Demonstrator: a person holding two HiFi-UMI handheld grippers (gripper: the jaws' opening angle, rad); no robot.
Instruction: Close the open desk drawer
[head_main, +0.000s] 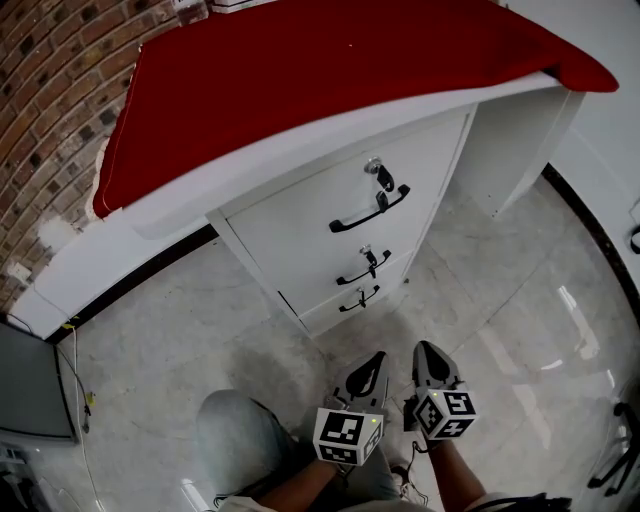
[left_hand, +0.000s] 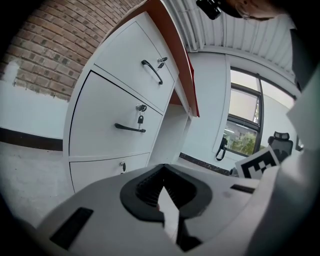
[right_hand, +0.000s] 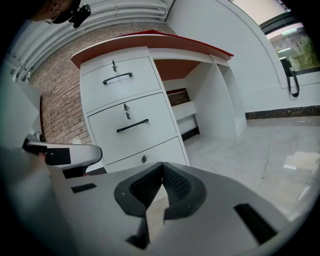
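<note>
A white desk (head_main: 300, 135) with a red top has a stack of three drawers with black handles and keys in their locks. The top drawer (head_main: 350, 195) (left_hand: 134, 64) (right_hand: 121, 78), middle drawer (head_main: 355, 262) (right_hand: 132, 125) and bottom drawer (head_main: 358, 297) have fronts that look about flush; I cannot tell whether any stands out. My left gripper (head_main: 373, 362) (left_hand: 163, 167) and right gripper (head_main: 428, 352) (right_hand: 163, 164) hang side by side low over the floor, well short of the drawers. Both are shut on nothing.
A brick wall (head_main: 60, 90) stands to the left of the desk. The leg space (right_hand: 195, 107) opens to the right of the drawers. My knee (head_main: 235, 425) is below left. Pale tiled floor (head_main: 500, 300) lies all round. A dark panel (head_main: 30, 385) stands far left.
</note>
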